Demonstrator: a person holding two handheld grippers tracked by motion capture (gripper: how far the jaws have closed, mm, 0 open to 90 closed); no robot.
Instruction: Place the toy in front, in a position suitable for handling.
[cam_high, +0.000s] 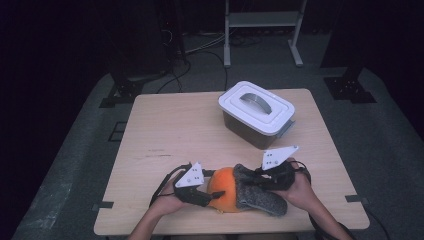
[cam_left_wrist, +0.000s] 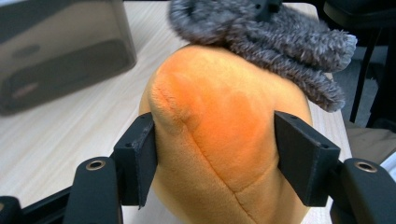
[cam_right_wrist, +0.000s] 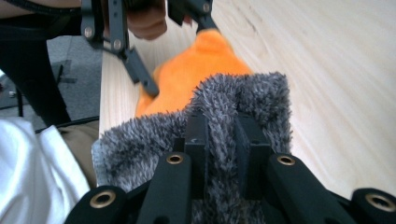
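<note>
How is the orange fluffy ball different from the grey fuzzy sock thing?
The round orange plush ball is smooth with short pile and a stitched seam; the grey fuzzy fabric sleeve is shaggy. The ball is plump; the sleeve is flatter and floppy. The left tongs grip the ball across its wide sides; the right tongs pinch a thin fold of the sleeve. Both are soft, touch each other, and lie on the wooden table.
</note>
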